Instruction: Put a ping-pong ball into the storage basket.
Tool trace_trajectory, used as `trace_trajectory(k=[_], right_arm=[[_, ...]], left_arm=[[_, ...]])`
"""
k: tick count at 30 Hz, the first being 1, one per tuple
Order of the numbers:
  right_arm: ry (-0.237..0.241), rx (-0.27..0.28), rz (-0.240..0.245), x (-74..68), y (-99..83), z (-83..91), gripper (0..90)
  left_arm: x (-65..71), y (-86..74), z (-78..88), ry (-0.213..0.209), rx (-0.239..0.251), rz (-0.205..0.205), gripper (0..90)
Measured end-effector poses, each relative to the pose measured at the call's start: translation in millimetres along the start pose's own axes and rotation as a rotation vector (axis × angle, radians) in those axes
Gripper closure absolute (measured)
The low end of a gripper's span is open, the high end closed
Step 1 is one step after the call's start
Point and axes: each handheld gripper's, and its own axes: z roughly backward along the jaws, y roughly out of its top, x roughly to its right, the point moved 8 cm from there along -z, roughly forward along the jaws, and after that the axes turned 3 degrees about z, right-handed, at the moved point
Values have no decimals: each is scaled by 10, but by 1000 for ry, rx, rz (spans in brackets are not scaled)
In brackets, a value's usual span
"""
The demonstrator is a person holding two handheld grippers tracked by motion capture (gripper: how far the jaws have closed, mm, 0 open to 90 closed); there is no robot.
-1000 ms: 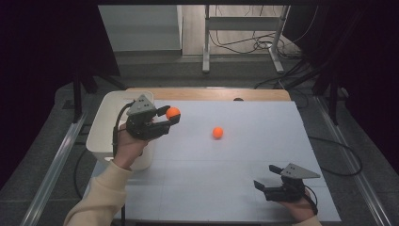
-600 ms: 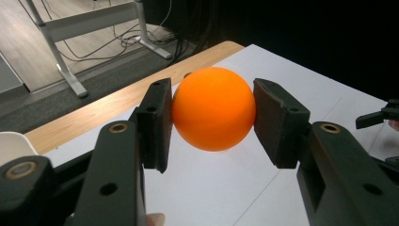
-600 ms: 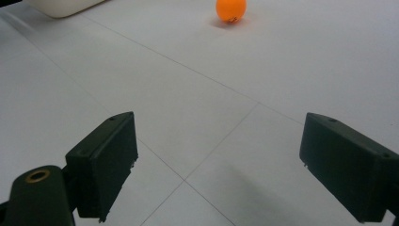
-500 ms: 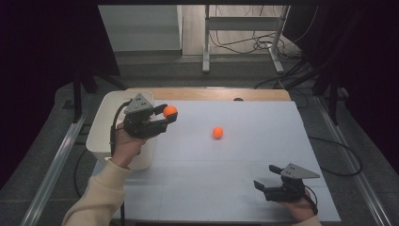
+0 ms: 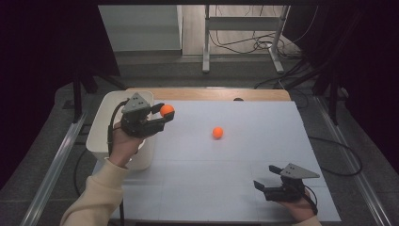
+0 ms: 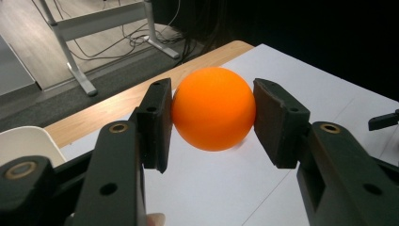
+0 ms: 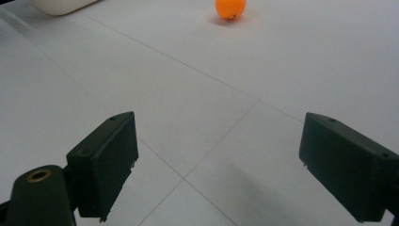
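Left gripper point(image 5: 159, 116): you clamp the orange ball point(image 5: 167, 110), just beside the white bin point(image 5: 101, 123).
Right gripper point(image 5: 261, 186): spread wide, nothing between, well apart from the bin.

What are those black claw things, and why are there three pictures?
A person sits at a white table and holds a squeezing tool, called a gripper, in each hand. One picture comes from a camera up high. The other two come from small cameras riding on the grippers, looking out along their black jaws.

The left gripper is squeezed shut on an orange ball, lifted beside a white tub. The right gripper rests low near the table's front edge, with its jaws wide apart and nothing between them. A second orange ball lies loose on the table.
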Motion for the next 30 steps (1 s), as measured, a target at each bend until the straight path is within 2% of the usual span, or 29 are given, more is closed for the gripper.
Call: trace_trajectory(k=[30], right_arm=[[2,-8,-1,-2,-12,-11,129]], left_arm=[[-162,-93,-12,35,-20,19,500]])
